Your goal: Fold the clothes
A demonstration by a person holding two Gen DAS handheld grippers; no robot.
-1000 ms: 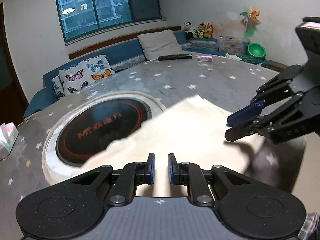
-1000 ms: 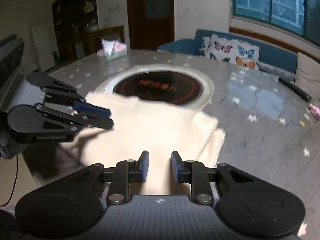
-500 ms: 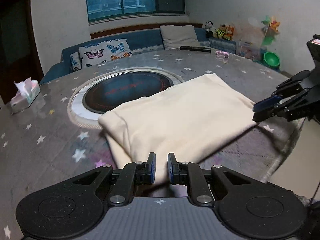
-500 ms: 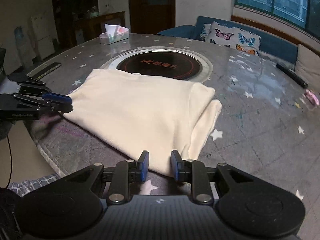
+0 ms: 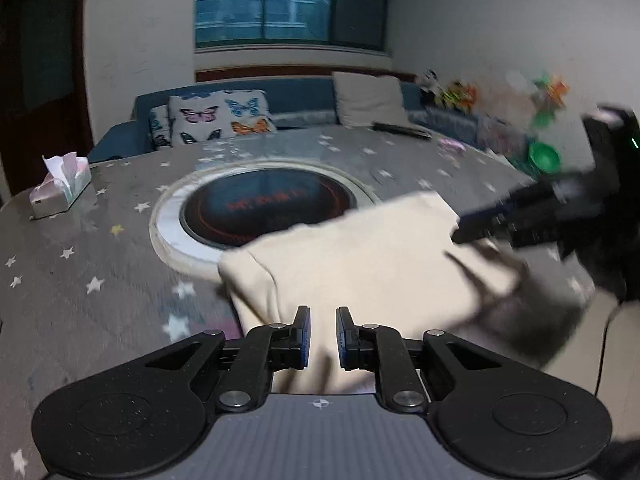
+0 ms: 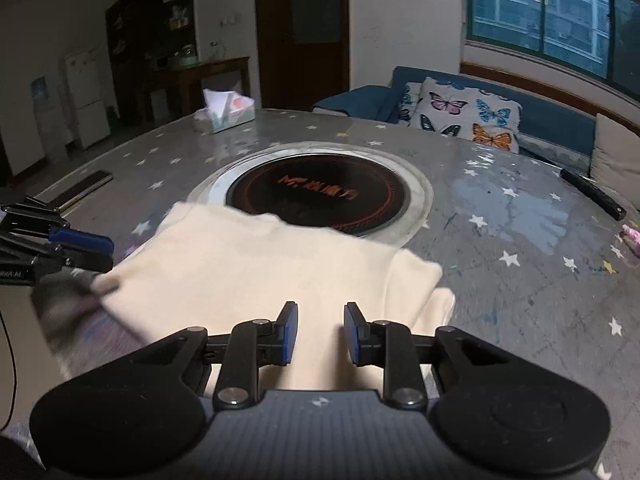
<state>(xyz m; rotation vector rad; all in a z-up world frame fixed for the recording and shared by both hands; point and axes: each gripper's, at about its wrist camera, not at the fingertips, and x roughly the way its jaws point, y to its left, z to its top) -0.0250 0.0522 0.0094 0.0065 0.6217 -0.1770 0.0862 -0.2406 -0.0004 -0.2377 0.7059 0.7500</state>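
Both grippers, left (image 5: 321, 334) and right (image 6: 318, 332), parted above cream folded garment (image 6: 256, 264); cooktop (image 6: 318, 192) lettering unreadable.

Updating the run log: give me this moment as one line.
stage: folding | cream garment folded on table | left tongs open | right tongs open | nothing gripped

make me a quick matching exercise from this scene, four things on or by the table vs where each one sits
Things:
1. cream garment
2. tissue box
3. butterfly cushion
4. black remote

Places:
a. on the blue sofa under the window
b. folded at the near table edge, overlapping the round cooktop's rim
c. at the far right side of the table, near the grey cushion
d. at the far left side of the table, tissue sticking up

Pairs: 1-b, 2-d, 3-a, 4-c
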